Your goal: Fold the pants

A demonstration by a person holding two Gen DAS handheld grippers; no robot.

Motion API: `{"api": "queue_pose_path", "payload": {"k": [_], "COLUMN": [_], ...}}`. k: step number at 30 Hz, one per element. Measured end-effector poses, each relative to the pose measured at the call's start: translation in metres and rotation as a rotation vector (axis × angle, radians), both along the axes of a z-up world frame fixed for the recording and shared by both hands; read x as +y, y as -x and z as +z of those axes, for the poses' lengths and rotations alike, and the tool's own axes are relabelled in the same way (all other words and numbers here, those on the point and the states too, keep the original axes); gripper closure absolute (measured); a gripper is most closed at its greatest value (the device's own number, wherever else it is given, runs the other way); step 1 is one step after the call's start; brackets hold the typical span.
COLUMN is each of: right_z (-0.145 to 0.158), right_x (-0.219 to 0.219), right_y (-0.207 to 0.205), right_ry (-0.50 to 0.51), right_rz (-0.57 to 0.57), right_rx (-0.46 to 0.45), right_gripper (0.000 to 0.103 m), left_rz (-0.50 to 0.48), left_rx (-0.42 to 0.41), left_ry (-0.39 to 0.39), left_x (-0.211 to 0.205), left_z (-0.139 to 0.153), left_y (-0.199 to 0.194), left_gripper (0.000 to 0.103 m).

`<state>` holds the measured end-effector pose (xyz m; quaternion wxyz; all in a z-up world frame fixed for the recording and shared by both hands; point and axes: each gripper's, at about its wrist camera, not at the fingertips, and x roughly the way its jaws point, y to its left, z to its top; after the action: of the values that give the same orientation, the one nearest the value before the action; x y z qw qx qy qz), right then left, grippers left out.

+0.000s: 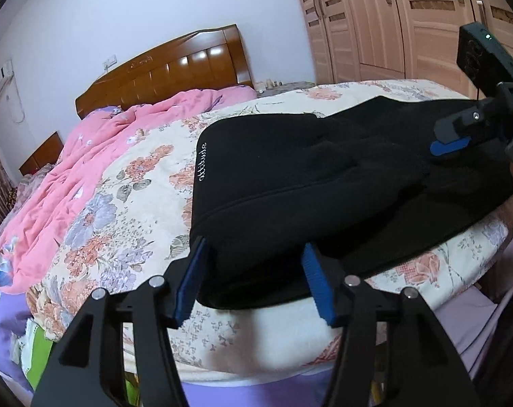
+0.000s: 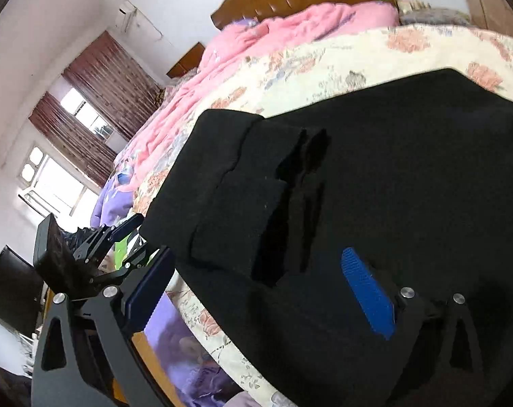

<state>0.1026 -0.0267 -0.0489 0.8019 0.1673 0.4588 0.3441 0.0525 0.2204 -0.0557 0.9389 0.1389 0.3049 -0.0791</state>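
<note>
Pants (image 1: 324, 176), black and fleecy, lie folded on the floral bedspread (image 1: 127, 183), their near edge between the spread left gripper (image 1: 253, 281); the right gripper (image 2: 266, 291) gapes empty above them. Soft, limp cloth likely wants pinching at doubled corners.

One pair of black pants (image 1: 324, 183), two tongs (image 1: 253, 281), one bed (image 1: 127, 183).
</note>
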Motion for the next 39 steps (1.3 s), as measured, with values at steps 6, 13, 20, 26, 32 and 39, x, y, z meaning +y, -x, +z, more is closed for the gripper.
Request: {"api": "queue_pose_path", "payload": {"k": [6,13,20,26,32,39], "right_z": [-0.014,-0.016,0.032,0.099,0.119,-0.009], "right_x": [0.027,0.06,0.05,0.036,-0.021,-0.066], "right_y": [-0.033,-0.049,-0.028,-0.009,0.021,0.02], "right_ry": [-0.02,-0.039,-0.02,-0.043,-0.011,0.121], "right_rz": [0.103,0.161,0.096,0.063,-0.017,-0.092], "right_rx": [0.094,0.103,-0.119,-0.317,-0.399,-0.105], "right_gripper": [0.007,0.07,0.08,0.082,0.082,0.085], "left_rz": [0.017,0.031,0.083,0.177,0.244,0.264], "left_rx": [0.009,-0.006,-0.012,0.056,0.035,0.067], "left_ry": [0.027,0.034,0.087,0.143,0.146,0.094], "left_x": [0.001,0.001,0.021,0.03,0.029,0.017], "left_z": [-0.004,-0.005,-0.006,-0.014,-0.007,-0.017], "left_y": [-0.005,-0.006,0.008,-0.012,-0.028,-0.034], "left_gripper": [0.04,0.035,0.023,0.023,0.018,0.016]}}
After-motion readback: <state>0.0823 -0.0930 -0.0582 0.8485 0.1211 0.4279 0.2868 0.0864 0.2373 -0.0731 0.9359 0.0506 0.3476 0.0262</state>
